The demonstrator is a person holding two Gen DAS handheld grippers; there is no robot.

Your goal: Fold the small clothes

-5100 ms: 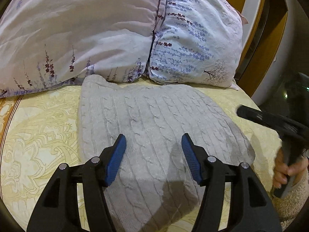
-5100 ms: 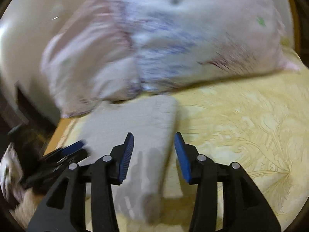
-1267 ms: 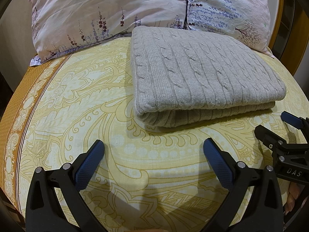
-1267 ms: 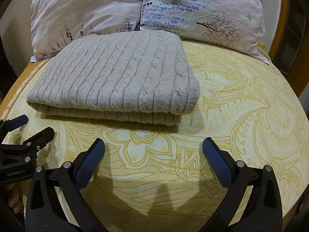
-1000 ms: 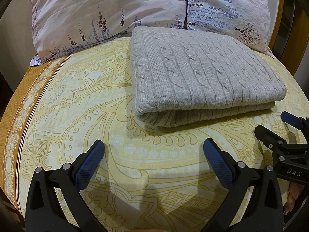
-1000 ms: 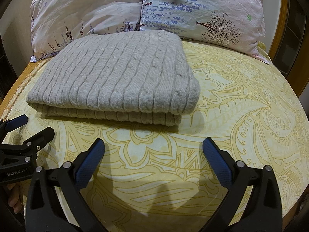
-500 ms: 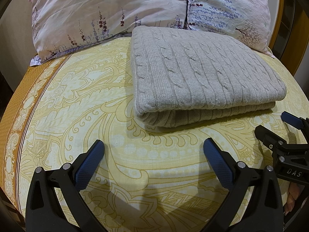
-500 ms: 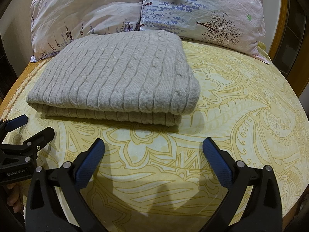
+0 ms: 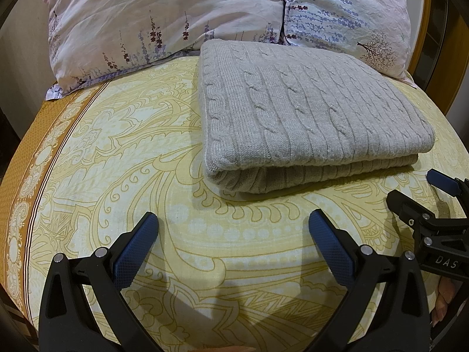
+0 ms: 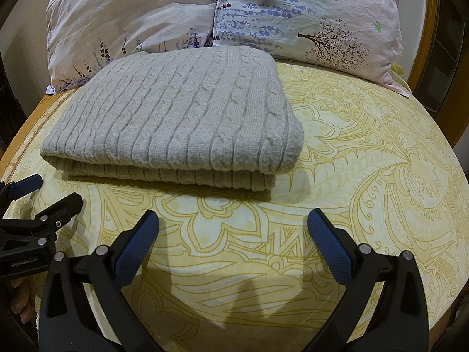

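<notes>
Looking through the left wrist view, we find the folded grey sweater (image 9: 307, 117) at twelve o'clock beyond our left gripper (image 9: 233, 231), whose jaws stand wide apart, empty, over the yellow bedspread (image 9: 117, 152). In the right wrist view, the sweater lies toward eleven o'clock; our right gripper (image 10: 233, 231) gapes empty. Only here the pillow (image 10: 307, 14) shows green flowers.

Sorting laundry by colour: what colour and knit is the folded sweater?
Light grey cable knit sweater, clearest in the right wrist view.
</notes>
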